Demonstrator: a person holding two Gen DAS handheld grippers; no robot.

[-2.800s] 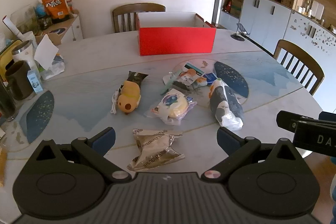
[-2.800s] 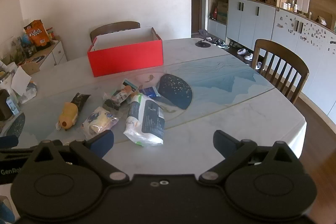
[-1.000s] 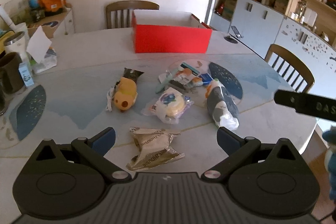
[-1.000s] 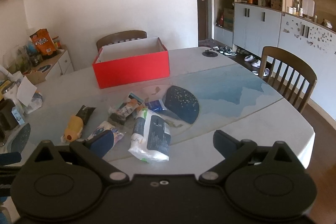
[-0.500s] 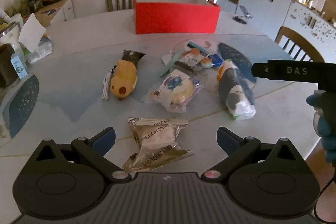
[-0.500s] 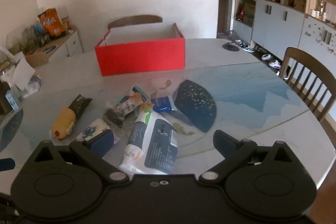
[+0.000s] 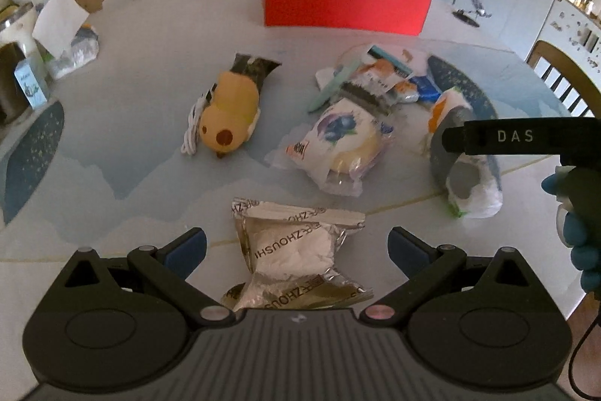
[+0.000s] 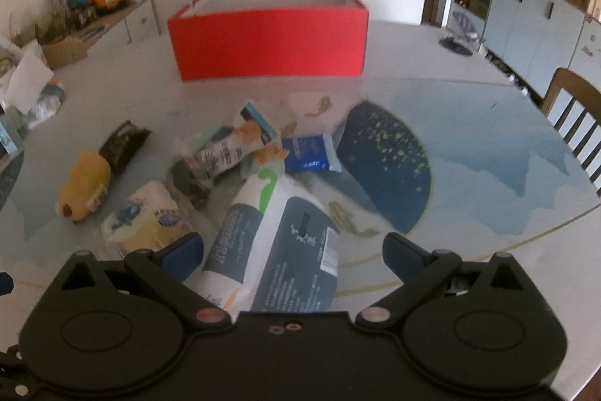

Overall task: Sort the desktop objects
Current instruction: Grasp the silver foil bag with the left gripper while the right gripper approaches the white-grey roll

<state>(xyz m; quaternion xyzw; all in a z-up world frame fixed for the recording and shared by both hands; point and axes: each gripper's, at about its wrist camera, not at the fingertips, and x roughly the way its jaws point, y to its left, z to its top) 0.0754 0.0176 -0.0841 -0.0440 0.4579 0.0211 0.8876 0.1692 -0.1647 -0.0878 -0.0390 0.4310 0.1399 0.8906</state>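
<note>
Your left gripper's body is covering the near end of the silver snack packet (image 7: 296, 254) between its fingers. Your right gripper's body is hiding the near end of the grey-and-white wipes pack (image 8: 278, 250); that whole view is blurring, so its print and the red box (image 8: 268, 42) beyond are staying unreadable.

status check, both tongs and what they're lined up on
Left tongs open over silver foil packet. Right tongs open over grey-white wipes pack. Red cardboard box beyond, nothing blocking.
</note>
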